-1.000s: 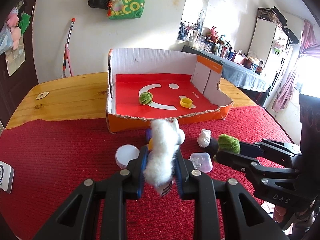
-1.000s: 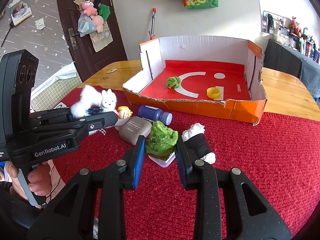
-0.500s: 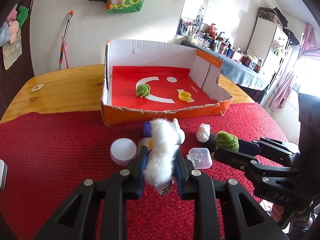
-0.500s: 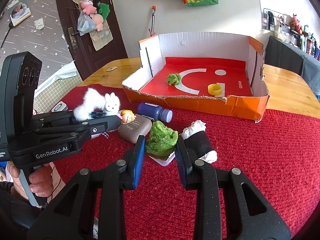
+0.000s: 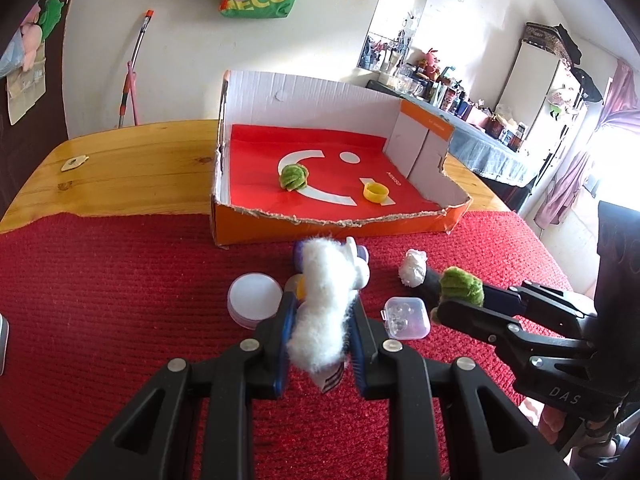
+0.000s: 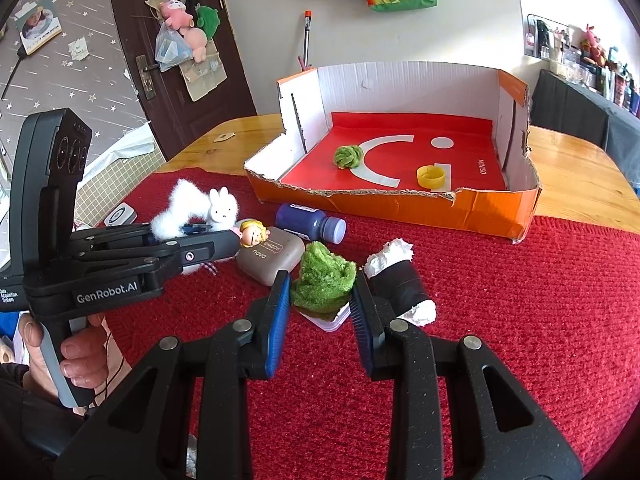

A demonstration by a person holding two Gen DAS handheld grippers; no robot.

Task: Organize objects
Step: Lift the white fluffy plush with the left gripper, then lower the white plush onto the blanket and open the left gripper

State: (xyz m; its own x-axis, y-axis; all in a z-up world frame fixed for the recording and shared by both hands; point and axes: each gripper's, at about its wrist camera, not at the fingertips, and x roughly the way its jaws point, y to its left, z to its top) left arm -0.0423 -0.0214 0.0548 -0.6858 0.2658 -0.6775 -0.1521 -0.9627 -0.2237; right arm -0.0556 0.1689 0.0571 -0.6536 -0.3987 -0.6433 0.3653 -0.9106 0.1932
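Observation:
My left gripper (image 5: 320, 320) is shut on a fluffy white rabbit toy (image 5: 326, 312), held above the red cloth; the same rabbit toy (image 6: 218, 210) shows at the left of the right wrist view. My right gripper (image 6: 322, 300) is shut on a green fuzzy ball (image 6: 324, 278), seen from the left wrist view as the green ball (image 5: 460, 286) at the right gripper's tips. Ahead stands an open orange cardboard box (image 5: 328, 226) with a red floor. Another green ball (image 5: 293, 176) and a yellow cap (image 5: 376, 192) lie inside it.
On the red cloth (image 6: 520, 300) lie a black roll with white ends (image 6: 400, 276), a purple bottle (image 6: 310, 222), a brown case (image 6: 270, 258), a small doll figure (image 6: 252, 232), a clear plastic box (image 5: 405, 317) and a round white lid (image 5: 255, 294). A hand (image 6: 76, 356) grips the left handle.
The box has shifted slightly in the left wrist view as that gripper turned a little. Both grips are unchanged.

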